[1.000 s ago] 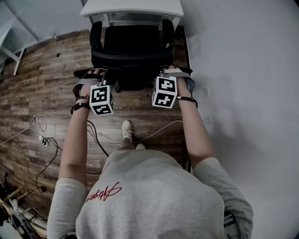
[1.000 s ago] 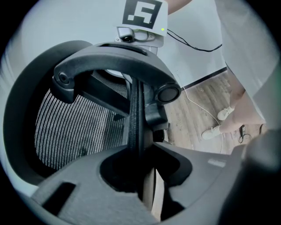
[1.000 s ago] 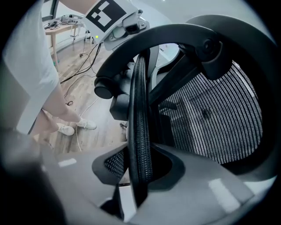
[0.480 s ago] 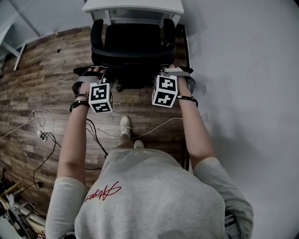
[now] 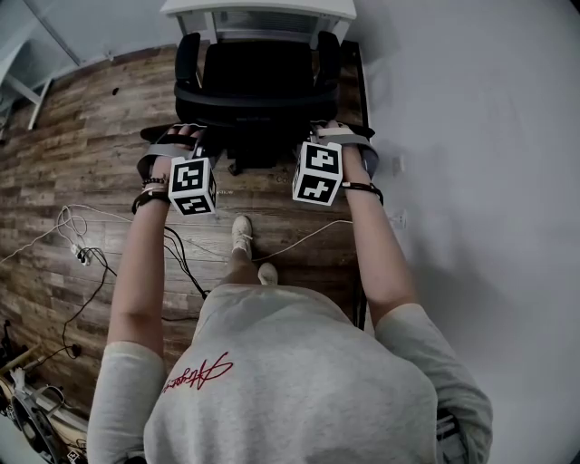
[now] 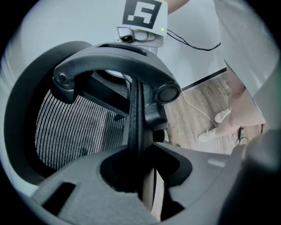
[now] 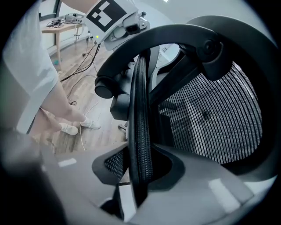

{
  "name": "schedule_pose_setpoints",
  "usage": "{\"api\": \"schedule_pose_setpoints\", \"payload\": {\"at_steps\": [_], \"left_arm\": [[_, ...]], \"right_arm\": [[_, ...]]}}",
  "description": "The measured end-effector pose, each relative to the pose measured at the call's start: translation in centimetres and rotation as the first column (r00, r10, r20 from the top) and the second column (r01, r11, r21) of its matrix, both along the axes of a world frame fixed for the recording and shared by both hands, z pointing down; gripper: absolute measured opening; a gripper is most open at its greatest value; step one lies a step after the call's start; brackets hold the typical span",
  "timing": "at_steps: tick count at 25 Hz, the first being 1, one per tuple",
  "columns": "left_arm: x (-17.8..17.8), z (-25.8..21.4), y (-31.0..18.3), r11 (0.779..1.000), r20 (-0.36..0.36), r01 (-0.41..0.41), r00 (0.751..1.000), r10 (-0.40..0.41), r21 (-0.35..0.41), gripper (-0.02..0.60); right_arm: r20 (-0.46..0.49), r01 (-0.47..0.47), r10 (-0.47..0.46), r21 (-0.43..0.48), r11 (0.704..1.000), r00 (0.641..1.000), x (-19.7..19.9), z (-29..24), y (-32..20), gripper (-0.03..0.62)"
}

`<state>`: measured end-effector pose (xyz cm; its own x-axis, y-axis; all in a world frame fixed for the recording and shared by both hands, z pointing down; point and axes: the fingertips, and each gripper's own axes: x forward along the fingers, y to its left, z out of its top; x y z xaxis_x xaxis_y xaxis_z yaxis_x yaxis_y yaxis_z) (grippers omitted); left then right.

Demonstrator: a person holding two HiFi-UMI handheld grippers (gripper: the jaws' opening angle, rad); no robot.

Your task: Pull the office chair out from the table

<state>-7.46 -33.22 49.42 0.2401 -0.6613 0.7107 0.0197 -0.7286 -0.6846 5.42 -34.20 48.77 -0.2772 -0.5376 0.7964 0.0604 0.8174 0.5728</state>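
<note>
The black office chair [image 5: 258,82] stands on the wood floor in front of the white table [image 5: 258,9], its mesh back toward me. In the head view my left gripper [image 5: 192,138] grips the top rim of the backrest on the left side, and my right gripper [image 5: 328,134] grips it on the right. The left gripper view shows the left gripper [image 6: 138,162] shut on the thin backrest rim [image 6: 134,110]. In the right gripper view the right gripper [image 7: 140,169] is clamped on the mesh-edged rim [image 7: 140,110] the same way.
A grey wall [image 5: 471,136] runs close along the right of the chair. Loose cables [image 5: 82,245] lie on the floor at left and trail near my shoes [image 5: 241,234]. A white frame leg [image 5: 23,91] stands at the far left.
The chair has rolled back from the table with both grippers still clamped on its backrest. The table has slid toward the top edge of the view and my feet have stepped back.
</note>
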Motion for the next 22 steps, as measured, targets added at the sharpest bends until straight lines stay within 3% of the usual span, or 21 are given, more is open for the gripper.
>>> {"api": "schedule_pose_setpoints", "payload": {"at_steps": [22], "left_arm": [[-0.4,-0.1,3.6,1.000,-0.003,0.002,1.000,-0.002,0.000,0.094]], "right_arm": [[-0.003,0.003,-0.003,-0.001,1.000,1.000,-0.3,-0.1,3.7,0.103]]}}
